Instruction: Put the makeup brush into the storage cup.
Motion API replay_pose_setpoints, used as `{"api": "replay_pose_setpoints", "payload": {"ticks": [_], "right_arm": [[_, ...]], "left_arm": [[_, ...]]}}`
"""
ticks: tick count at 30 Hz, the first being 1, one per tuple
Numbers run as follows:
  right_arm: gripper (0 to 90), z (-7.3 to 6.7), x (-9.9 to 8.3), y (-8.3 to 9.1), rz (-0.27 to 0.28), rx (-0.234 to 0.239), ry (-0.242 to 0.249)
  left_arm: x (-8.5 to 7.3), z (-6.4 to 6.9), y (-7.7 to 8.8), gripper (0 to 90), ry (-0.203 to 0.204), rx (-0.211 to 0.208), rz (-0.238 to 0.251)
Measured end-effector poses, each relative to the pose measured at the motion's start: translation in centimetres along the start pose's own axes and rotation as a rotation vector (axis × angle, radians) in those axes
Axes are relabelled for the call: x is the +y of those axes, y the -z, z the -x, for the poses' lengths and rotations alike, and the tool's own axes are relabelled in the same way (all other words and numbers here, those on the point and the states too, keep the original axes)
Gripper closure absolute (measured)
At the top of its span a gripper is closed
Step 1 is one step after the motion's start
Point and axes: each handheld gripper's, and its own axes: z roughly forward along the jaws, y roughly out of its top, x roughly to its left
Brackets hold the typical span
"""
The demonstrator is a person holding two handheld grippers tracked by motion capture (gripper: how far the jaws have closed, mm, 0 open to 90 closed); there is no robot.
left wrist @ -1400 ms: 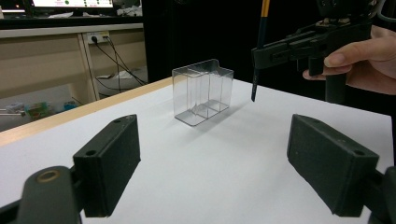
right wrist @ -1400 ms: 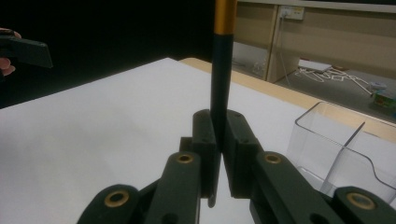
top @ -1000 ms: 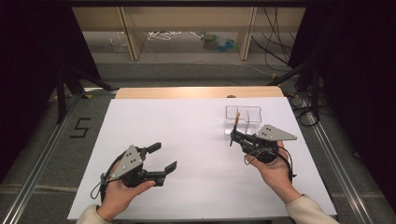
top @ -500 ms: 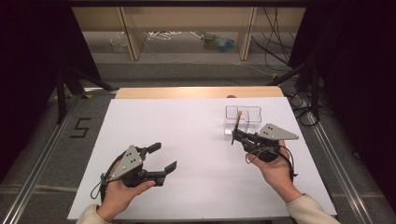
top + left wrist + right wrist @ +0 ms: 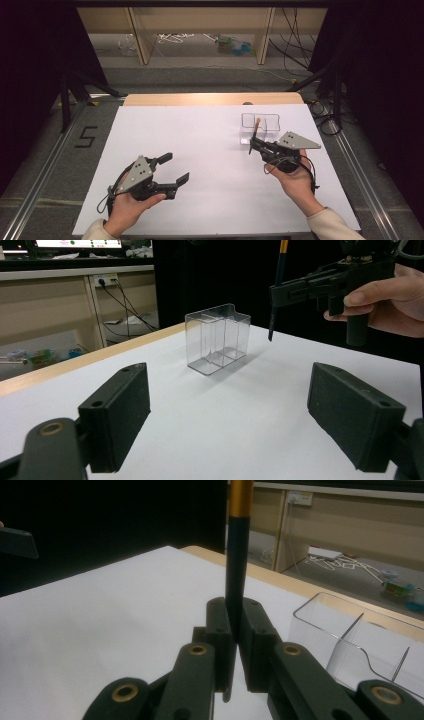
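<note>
- Nothing moved since earlier; your hands held place.
- Your right gripper point(image 5: 256, 145) pinched a pencil point(image 5: 237, 565) upright beside the clear organizer box point(image 5: 260, 121).
- Your left gripper point(image 5: 175, 169) sat spread, empty.

The upper end of the brush point(image 5: 239, 555) in my right tool point(image 5: 235, 630) ran off the top edge in the right gripper view, so I couldn't see its tip. Beside it, the clear box point(image 5: 350, 640) was cut off at the right edge. In the high view the brush point(image 5: 254, 134) was too small to make out.
</note>
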Motion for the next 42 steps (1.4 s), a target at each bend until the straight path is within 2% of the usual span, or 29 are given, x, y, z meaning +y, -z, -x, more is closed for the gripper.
{"api": "replay_pose_setpoints", "payload": {"ticks": [3,4,6,17,19,20,29,42], "right_arm": [[84.3,0.08,0.03,0.05,0.003,-0.008,0.001],[84.3,0.19,0.03,-0.01,0.019,-0.021,0.014],[84.3,0.26,0.05,-0.01,0.022,-0.015,0.011],[84.3,0.48,0.11,0.08,0.020,-0.025,0.013],[84.3,0.39,0.10,0.06,0.019,-0.013,-0.006],[84.3,0.53,0.12,0.05,0.029,-0.022,0.011],[84.3,0.75,0.19,0.08,0.037,-0.034,0.008],[84.3,1.03,0.29,0.30,0.024,-0.045,0.007]], "left_arm": [[-0.02,0.03,-0.01,17.0,0.004,-0.001,-0.001],[0.01,-0.06,-0.01,17.0,-0.010,-0.004,-0.001],[-0.01,0.03,-0.01,17.0,0.004,-0.002,0.000],[-0.02,0.00,-0.03,17.0,0.002,0.000,0.000],[-0.03,-0.01,-0.03,17.0,0.002,0.000,0.000],[-0.03,-0.01,-0.03,17.0,0.002,0.000,0.000],[-0.02,-0.03,-0.05,17.0,-0.003,-0.002,-0.001],[-0.04,-0.01,-0.08,17.0,0.001,-0.002,-0.001]]}}
